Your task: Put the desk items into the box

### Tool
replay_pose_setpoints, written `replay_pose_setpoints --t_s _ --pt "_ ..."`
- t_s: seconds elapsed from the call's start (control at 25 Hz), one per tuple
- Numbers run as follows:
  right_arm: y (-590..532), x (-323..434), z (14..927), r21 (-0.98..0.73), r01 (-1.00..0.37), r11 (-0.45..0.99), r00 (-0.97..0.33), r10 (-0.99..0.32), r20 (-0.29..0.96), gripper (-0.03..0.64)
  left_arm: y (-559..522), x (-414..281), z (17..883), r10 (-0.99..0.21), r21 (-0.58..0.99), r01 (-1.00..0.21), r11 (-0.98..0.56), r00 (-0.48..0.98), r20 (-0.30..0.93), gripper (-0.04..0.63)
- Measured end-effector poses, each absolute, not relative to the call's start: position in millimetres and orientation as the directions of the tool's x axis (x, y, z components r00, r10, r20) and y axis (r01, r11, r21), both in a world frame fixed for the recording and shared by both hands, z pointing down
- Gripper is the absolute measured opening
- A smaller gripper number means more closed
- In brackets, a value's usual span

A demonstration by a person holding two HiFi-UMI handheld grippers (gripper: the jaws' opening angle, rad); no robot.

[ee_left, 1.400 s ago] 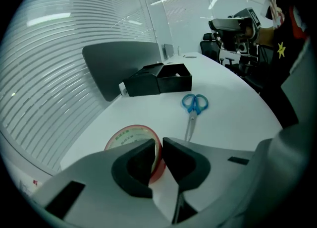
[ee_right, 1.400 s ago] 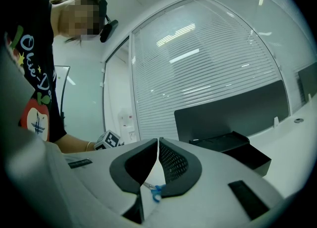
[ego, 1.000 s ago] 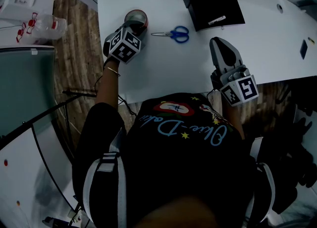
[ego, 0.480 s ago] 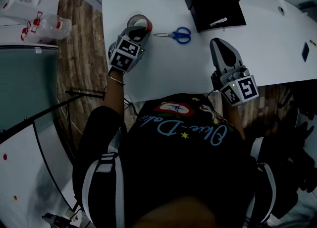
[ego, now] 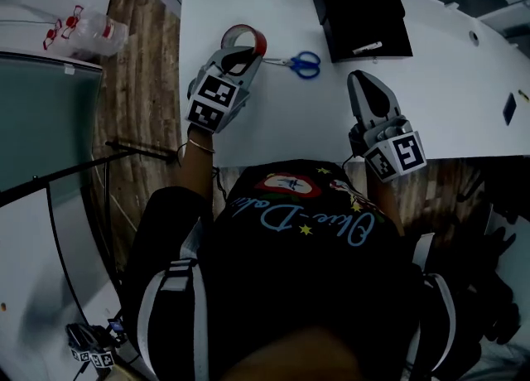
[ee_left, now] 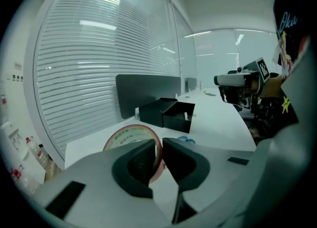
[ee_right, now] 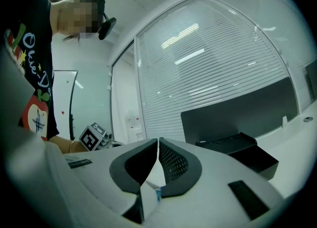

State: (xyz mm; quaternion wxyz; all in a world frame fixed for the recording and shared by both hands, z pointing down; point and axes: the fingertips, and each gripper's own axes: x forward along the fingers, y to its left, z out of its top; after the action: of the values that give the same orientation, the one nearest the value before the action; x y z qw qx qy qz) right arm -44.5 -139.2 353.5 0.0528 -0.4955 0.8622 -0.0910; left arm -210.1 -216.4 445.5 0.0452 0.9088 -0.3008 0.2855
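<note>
Your left gripper [ego: 243,58] pinched the seemingly light, stiff tape roll [ego: 258,38] by its wall near the table's [ego: 464,106] left edge, while the right gripper [ego: 364,89] stayed pressed together.

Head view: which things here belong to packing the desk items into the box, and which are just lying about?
Job in hand: tape roll, pinched in the left tool; scissors; black box.

Lying about: bottles left of the desk; small dark thing at its far right.
</note>
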Motion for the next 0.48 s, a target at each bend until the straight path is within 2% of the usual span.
replay_pose_setpoints --t_s 0.48 --pt "-140.9 -23.1 350.8 -0.217 -0.795 0.567 -0.575 -0.817 -0.03 0.025 -187.0 -181.7 403.7 -0.624 -0.07 -0.66 -0.748 0.663 0.414 0.071"
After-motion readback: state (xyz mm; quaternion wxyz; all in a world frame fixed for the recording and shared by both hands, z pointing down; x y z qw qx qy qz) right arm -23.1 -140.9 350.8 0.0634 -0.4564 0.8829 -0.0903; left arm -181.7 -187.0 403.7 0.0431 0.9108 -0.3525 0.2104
